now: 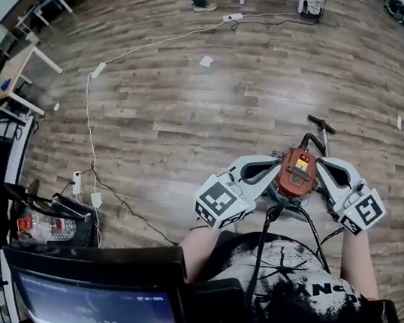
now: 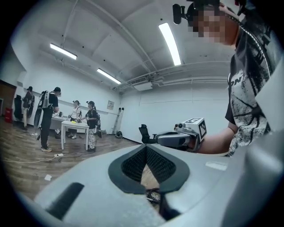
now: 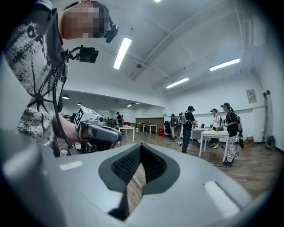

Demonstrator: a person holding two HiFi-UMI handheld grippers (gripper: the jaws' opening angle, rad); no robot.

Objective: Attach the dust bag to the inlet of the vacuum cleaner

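Note:
The vacuum cleaner (image 1: 296, 172), a small red-orange unit with a yellow label and a black handle, stands on the wood floor just in front of me. No dust bag shows in any view. My left gripper (image 1: 275, 168) reaches in from the left and my right gripper (image 1: 322, 170) from the right, both held above the vacuum and facing each other. In the left gripper view the jaws (image 2: 146, 147) are closed with nothing between them, and the right gripper (image 2: 186, 133) shows beyond. The right gripper view also shows closed, empty jaws (image 3: 140, 146), with the left gripper (image 3: 95, 126) opposite.
A black cable (image 1: 265, 249) runs from the vacuum towards me. A power strip (image 1: 78, 183) and white cords lie on the floor at left. A monitor (image 1: 104, 309) stands at the lower left. A white scrap (image 1: 206, 61) lies farther out. People stand by white tables (image 3: 213, 135).

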